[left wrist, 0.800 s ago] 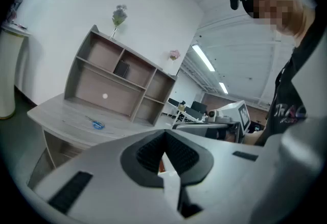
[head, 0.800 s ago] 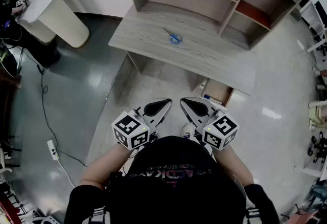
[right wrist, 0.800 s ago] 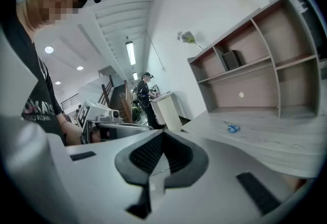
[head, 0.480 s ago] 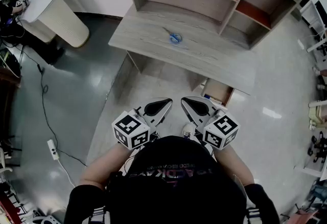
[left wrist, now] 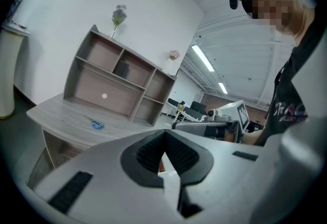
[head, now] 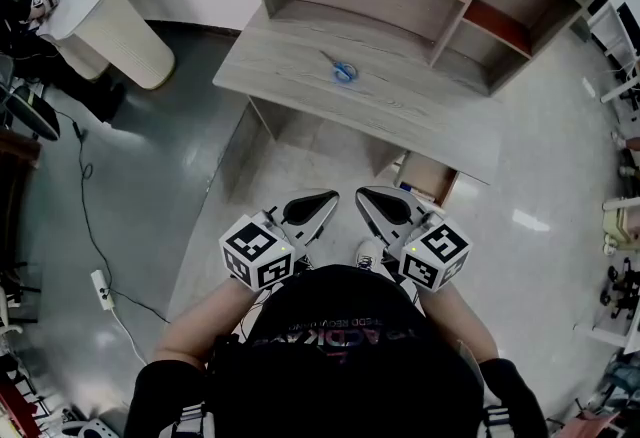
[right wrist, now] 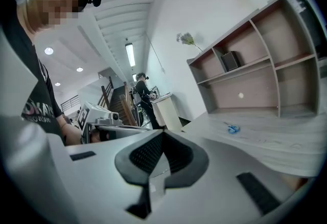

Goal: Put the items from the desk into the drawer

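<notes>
The left hand-held gripper (head: 325, 198) and the right hand-held gripper (head: 366, 196) are kept closed and empty, well short of the surface (head: 400, 111), probably because nothing is reached yet. The scissors (head: 342, 73), thin blades with blue plastic loops, lie flat mid-surface on grey wood grain. The open drawer (head: 428, 180) is seen under its right end.

One pair of scissors (head: 342, 73) with blue handles and thin metal blades lies flat on the grey wood-grain desk (head: 400, 116), in the upper centre of the head view, blades pointing toward the upper left. The drawer (head: 428, 179) stands pulled open below the desk's front edge, right of centre, its light wooden interior exposed.
</notes>
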Tool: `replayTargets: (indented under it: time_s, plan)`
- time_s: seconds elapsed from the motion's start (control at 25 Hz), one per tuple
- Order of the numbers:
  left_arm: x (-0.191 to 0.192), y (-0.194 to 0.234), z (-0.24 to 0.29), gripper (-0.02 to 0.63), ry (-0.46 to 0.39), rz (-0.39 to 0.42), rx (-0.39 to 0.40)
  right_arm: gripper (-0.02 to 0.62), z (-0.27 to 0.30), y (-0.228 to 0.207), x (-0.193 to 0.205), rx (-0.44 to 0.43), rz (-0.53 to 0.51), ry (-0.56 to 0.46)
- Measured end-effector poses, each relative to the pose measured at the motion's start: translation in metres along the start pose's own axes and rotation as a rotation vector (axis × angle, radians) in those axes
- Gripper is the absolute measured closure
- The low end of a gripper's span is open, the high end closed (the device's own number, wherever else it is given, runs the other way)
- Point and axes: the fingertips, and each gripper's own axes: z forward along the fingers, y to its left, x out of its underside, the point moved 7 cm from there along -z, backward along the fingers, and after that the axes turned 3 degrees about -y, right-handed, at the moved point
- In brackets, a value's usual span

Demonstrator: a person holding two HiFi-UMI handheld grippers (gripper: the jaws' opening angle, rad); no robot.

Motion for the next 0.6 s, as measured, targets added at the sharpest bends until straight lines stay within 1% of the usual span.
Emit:
replayTargets:
  time_s: [0.32, 0.6]
  plan:
    - [0.002, 0.004, -0.009, 0.603, -0.002, 0.002, -0.003, 0.578, 0.003, 0.004, 0.002, 0.005, -0.002, 0.007]
    - [0.002, 0.013, -0.024, 0.603, 0.002, 0.014, 0.0, 0.58, 0.015, 0.012, 0.003, 0.033, -0.005, 0.001]
